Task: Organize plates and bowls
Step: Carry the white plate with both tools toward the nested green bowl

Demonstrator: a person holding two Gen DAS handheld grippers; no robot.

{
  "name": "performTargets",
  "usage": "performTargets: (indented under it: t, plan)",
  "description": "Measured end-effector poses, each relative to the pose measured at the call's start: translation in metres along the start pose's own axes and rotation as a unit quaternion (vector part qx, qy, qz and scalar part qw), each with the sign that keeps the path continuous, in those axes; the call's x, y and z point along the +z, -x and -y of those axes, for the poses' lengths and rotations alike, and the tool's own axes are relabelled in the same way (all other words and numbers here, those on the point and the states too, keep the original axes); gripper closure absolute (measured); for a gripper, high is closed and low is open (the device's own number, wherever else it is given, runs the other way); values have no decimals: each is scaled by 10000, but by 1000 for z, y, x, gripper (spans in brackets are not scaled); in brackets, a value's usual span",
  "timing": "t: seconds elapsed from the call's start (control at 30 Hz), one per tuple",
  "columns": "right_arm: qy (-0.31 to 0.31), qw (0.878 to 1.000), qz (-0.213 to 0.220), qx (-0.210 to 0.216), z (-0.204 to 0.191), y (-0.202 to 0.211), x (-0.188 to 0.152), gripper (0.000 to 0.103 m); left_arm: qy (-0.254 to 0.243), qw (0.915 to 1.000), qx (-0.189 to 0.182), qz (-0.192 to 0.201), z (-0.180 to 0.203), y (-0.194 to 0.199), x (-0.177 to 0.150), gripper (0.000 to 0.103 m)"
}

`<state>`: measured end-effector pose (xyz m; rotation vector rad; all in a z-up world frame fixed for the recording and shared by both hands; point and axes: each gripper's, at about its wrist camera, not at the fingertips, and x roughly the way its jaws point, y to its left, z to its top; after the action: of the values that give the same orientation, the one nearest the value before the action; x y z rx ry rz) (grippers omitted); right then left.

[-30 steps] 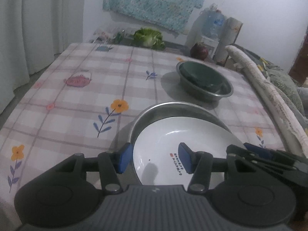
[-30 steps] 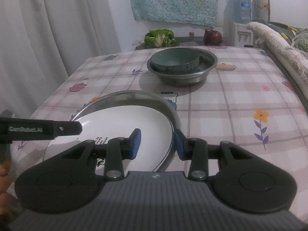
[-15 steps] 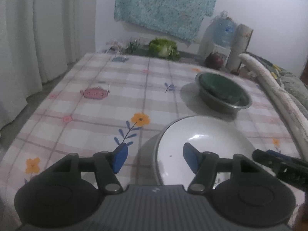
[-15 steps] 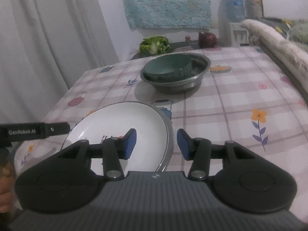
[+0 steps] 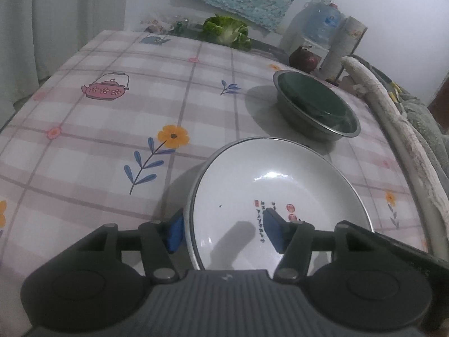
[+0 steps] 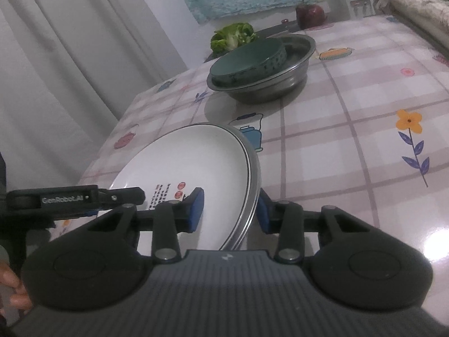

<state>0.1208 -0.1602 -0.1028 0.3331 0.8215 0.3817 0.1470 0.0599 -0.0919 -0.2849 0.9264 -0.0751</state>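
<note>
Near edge of the white plate [image 5: 269, 196] is cut off behind my own housings in both views, so its closest rim is not visible. Small red and black print near its centre is too small to read. It's glossy white ceramic, shallow, round, sitting in a steel pan [image 6: 254, 179] of which only the thin metal rim shows.

My left gripper [image 5: 224, 234] has jaws wide, straddling the left rim: one blue pad outside, one over the plate, not visibly touching. My right gripper [image 6: 228, 210] is also parted, astride the right rim, with gaps on both sides.

Farther back on the glossy checked tablecloth [image 5: 112, 129], well apart, a steel bowl [image 6: 269, 84] holds a dark green bowl [image 6: 247, 63], tilted, its interior hidden.
</note>
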Motion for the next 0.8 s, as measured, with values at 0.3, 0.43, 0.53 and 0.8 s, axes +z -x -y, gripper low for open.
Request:
performTargets:
  t: [0.3, 0.43, 0.53, 0.8]
  plan:
    - [-231, 9997, 114, -62, 31, 12, 7, 65, -141, 9995, -207, -187, 34, -13, 2, 42]
    - [-327, 9991, 195, -176, 47, 19, 9, 64, -295, 9987, -335, -260, 52, -20, 3, 41]
    - [-373, 9987, 246, -237, 57, 26, 10, 64, -352, 9980, -425, -292, 61, -24, 3, 41]
    - [-282, 9983, 370, -355, 64, 33, 13, 63, -443, 9974, -495, -284, 66, -27, 2, 38]
